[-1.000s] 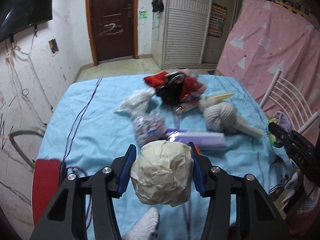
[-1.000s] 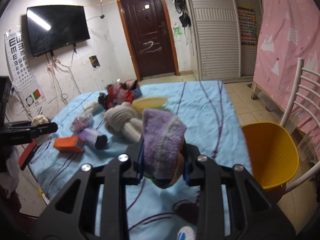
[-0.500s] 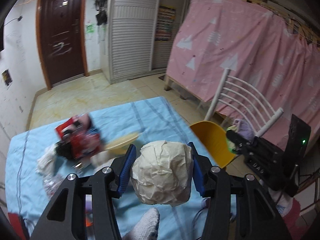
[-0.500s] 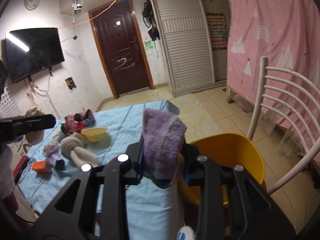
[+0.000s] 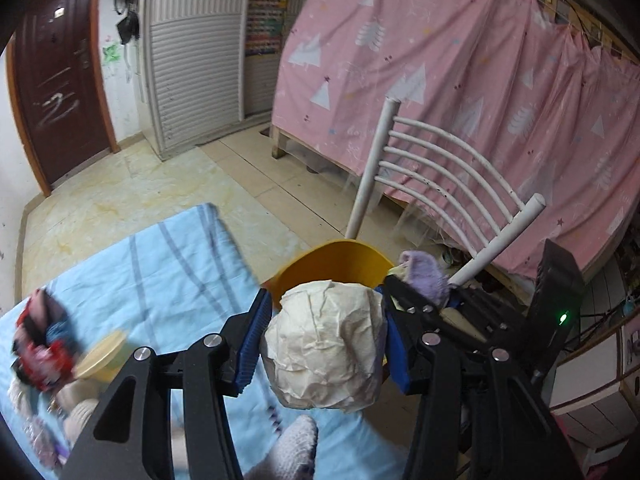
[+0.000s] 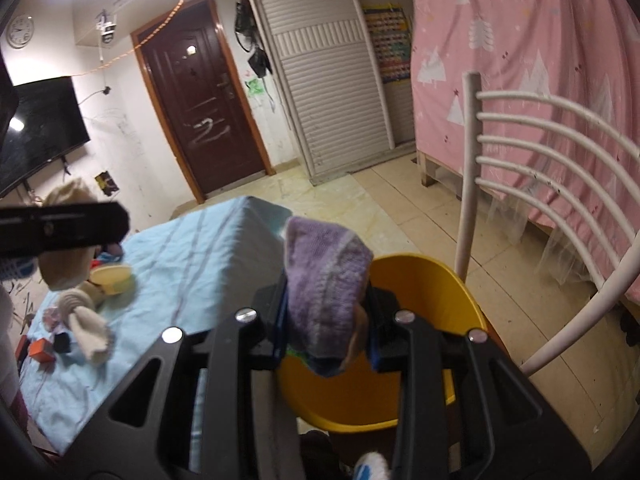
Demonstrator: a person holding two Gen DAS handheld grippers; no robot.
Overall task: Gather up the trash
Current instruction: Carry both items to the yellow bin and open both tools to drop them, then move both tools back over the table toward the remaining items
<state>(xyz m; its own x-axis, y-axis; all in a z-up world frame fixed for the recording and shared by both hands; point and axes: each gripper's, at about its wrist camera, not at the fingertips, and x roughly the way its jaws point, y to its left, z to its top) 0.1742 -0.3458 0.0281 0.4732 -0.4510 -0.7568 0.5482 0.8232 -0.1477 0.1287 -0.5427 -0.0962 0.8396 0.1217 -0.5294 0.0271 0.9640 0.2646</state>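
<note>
Left tool is clamped on a crumpled cream paper ball; right tool pinches a fuzzy purple sock, yellow plastic bin at 12 o'clock, half hidden.

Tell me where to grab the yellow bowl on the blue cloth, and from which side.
Grip the yellow bowl by its rim, coming from above: it seems to sit upright and open on the cloth, so one finger can go inside the wall. The beige knit crowds its near side.

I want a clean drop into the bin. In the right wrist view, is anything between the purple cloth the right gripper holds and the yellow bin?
No: in the right wrist view the purple cloth hangs over the yellow bin, with nothing between.
</note>
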